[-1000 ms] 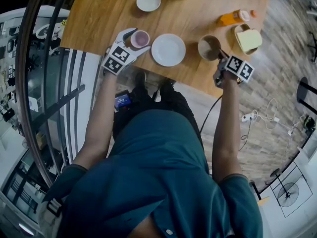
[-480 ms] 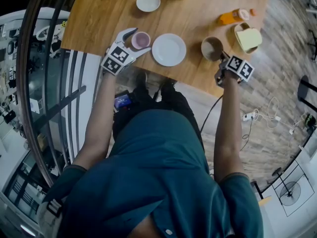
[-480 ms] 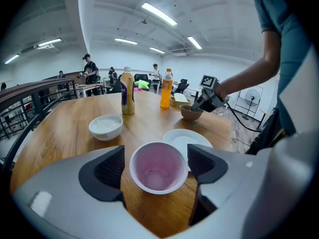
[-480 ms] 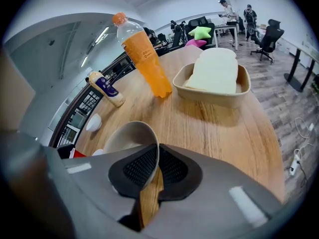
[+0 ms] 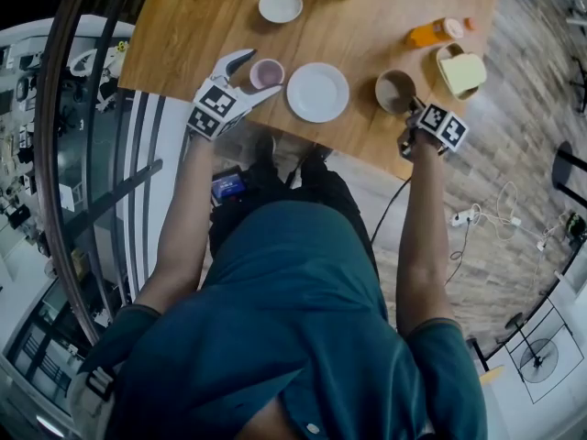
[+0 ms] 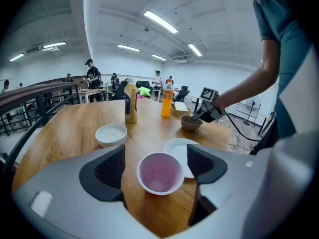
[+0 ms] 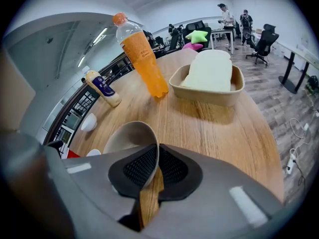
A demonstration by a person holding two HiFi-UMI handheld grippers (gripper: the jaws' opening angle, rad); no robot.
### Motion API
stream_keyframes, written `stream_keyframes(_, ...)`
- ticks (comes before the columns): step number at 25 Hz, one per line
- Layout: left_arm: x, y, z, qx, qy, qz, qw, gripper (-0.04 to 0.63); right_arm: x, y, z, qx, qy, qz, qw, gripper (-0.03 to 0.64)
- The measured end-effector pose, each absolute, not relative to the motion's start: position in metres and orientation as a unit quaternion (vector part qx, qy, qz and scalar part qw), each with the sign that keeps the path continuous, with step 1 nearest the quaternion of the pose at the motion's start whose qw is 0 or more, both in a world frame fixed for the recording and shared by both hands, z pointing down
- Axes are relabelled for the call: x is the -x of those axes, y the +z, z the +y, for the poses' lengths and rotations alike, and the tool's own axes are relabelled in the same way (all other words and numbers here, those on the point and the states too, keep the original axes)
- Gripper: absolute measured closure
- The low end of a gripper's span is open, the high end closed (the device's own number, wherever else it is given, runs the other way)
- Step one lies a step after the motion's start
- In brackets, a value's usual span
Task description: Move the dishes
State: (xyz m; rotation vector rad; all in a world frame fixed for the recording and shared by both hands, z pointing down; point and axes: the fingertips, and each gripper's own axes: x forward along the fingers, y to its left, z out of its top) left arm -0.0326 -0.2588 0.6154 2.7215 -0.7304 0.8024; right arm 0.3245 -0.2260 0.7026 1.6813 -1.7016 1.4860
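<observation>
A pink cup (image 5: 267, 73) (image 6: 159, 173) stands on the wooden table (image 5: 202, 26) between the wide-apart jaws of my left gripper (image 5: 260, 71) (image 6: 158, 167). The pads do not touch it, so this gripper is open. A white plate (image 5: 317, 92) (image 6: 179, 146) lies just right of the cup. My right gripper (image 5: 410, 106) (image 7: 154, 166) is shut on the near rim of a brown bowl (image 5: 394, 90) (image 7: 127, 138), which sits near the table's front edge. A small white bowl (image 5: 280, 5) (image 6: 111, 133) stands farther back.
An orange drink bottle (image 5: 434, 32) (image 7: 142, 59) and a tray holding a pale block (image 5: 460, 71) (image 7: 212, 78) stand right of the brown bowl. A yellow bottle (image 6: 130, 103) (image 7: 102, 88) stands at the back. A railing (image 5: 83, 136) runs along the left.
My left gripper has eased back and up a little around the pink cup, which stays on the table. The right gripper keeps its hold on the brown bowl's rim.
</observation>
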Motion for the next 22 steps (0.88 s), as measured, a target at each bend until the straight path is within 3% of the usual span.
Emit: stream_keyframes(22, 0.091, 0.490, -0.279, -0.935, 0.166, -0.309, 0.061, 0.277, -0.322, 0.662, -0.227, -0.627, 0.450, -0.607, 0.193, 0.561)
